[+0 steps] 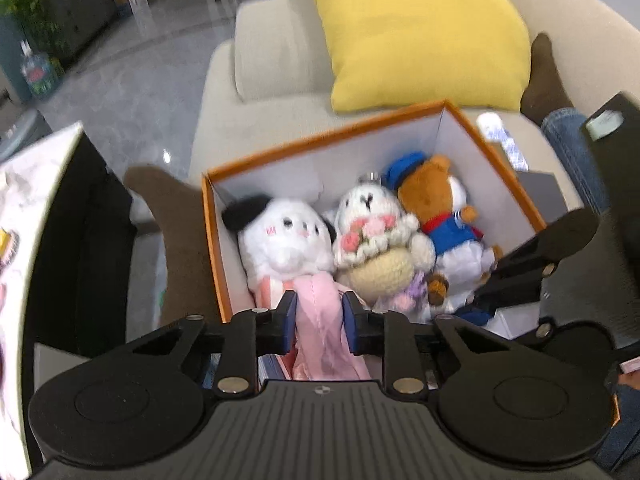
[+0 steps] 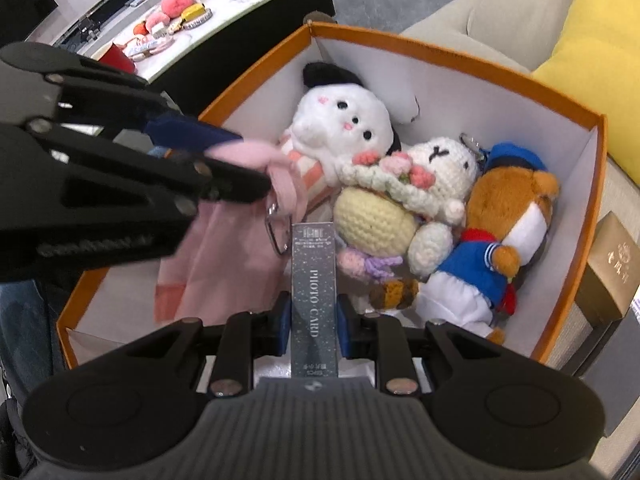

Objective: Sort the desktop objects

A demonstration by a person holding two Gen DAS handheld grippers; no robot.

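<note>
Left wrist view: left gripper (image 1: 319, 322) jaws pinch pink cloth (image 1: 320, 332) over the orange box (image 1: 320, 152), which holds three plush toys (image 1: 372, 240). No legible writing.

Right wrist view: right gripper (image 2: 313, 316) clamps a grey case (image 2: 313, 280) lettered "PHOTO CARD", above the box floor beside the toys.

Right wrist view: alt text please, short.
The right tongs grip a silver photo card box over an orange box holding three plush toys. At left, the left tongs pinch a pink strap.
</note>
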